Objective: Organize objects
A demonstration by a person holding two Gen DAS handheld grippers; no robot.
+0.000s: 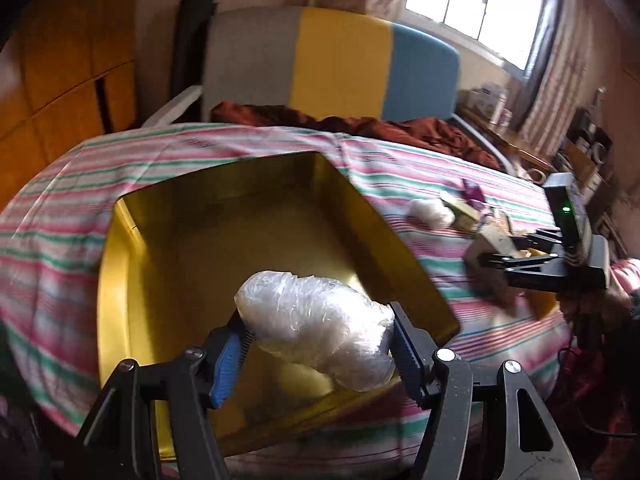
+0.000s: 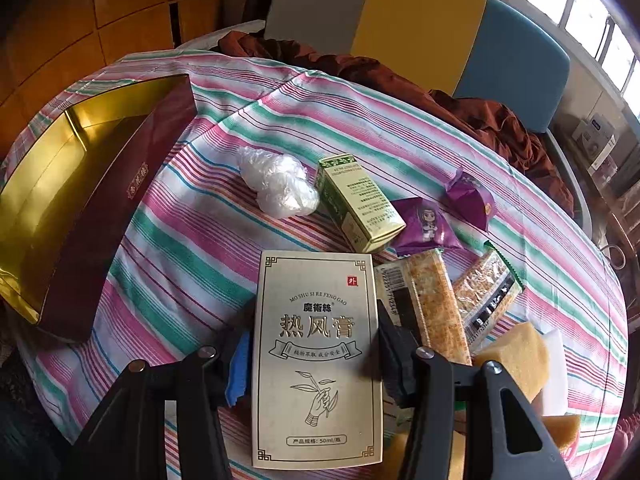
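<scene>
Left wrist view: left gripper (image 1: 320,344) is clamped on a crumpled clear plastic bag (image 1: 316,330), held above the near part of the gold-lined box (image 1: 132,280) (open top, standing on the striped bedsheet (image 1: 60,208)). Right of the box, well apart, the right gripper (image 1: 486,264) reaches over a heap of small items; detail there is blurred.

Right wrist view: right gripper (image 2: 316,356) has its pads against both long edges of a beige carton (image 2: 318,356) w/ Chinese print, lying flat. Gold-lined box (image 2: 36,208) sits far left. Beyond the carton: second plastic wad (image 2: 276,186), green carton (image 2: 358,204), two purple sachets (image 2: 426,228), snack bars (image 2: 436,304). Yellow sponge (image 2: 516,356) lies right of the carton.
</scene>
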